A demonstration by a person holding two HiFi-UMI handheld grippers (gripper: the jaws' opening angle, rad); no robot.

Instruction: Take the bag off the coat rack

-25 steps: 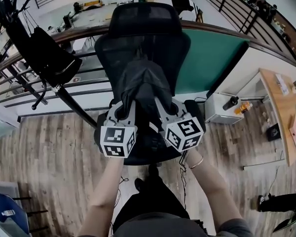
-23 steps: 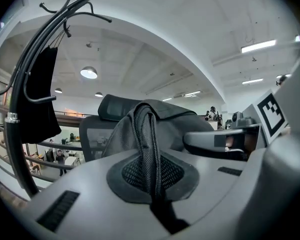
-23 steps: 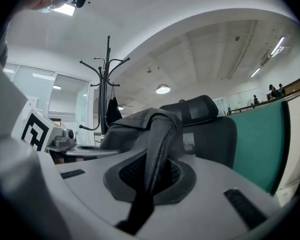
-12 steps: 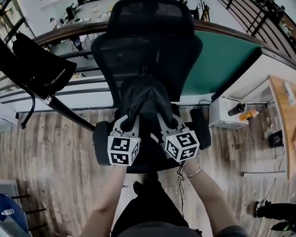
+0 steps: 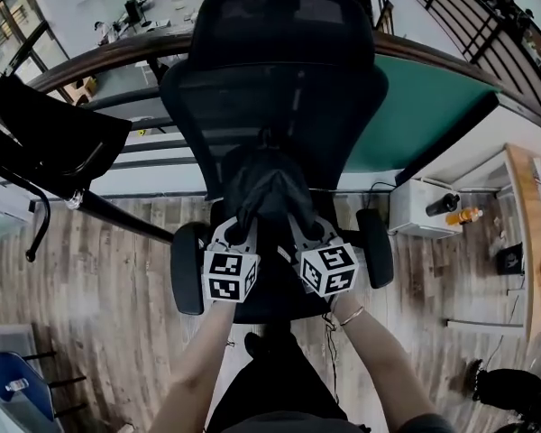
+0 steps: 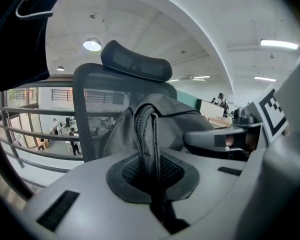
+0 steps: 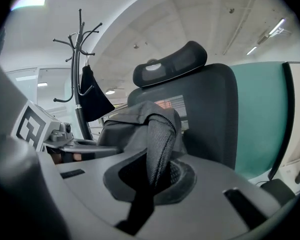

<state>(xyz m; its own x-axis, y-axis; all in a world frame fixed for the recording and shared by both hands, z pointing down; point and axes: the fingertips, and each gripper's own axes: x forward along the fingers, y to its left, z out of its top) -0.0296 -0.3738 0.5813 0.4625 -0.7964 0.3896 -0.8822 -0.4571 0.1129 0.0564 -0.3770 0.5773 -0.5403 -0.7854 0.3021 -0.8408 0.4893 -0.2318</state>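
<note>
A black fabric bag (image 5: 265,186) hangs in front of the office chair's backrest, over the seat. My left gripper (image 5: 243,234) is shut on one webbing strap (image 6: 147,134), which runs down between its jaws. My right gripper (image 5: 298,231) is shut on the other strap (image 7: 160,140) in the same way. The two grippers stand side by side below the bag, their marker cubes toward me. The coat rack (image 7: 79,59) stands off to the left, its dark pole (image 5: 117,211) slanting across the floor in the head view. Another black bag (image 5: 59,142) hangs on it.
The black mesh office chair (image 5: 270,79) with headrest fills the middle, armrests (image 5: 187,267) on both sides. A curved railing (image 5: 117,52) runs behind it, a teal panel (image 5: 424,106) to the right. A wooden desk (image 5: 532,206) stands at the far right.
Both grippers and the held bag have come nearer the chair seat and lower in view. The coat rack has slid further left in the head view.
</note>
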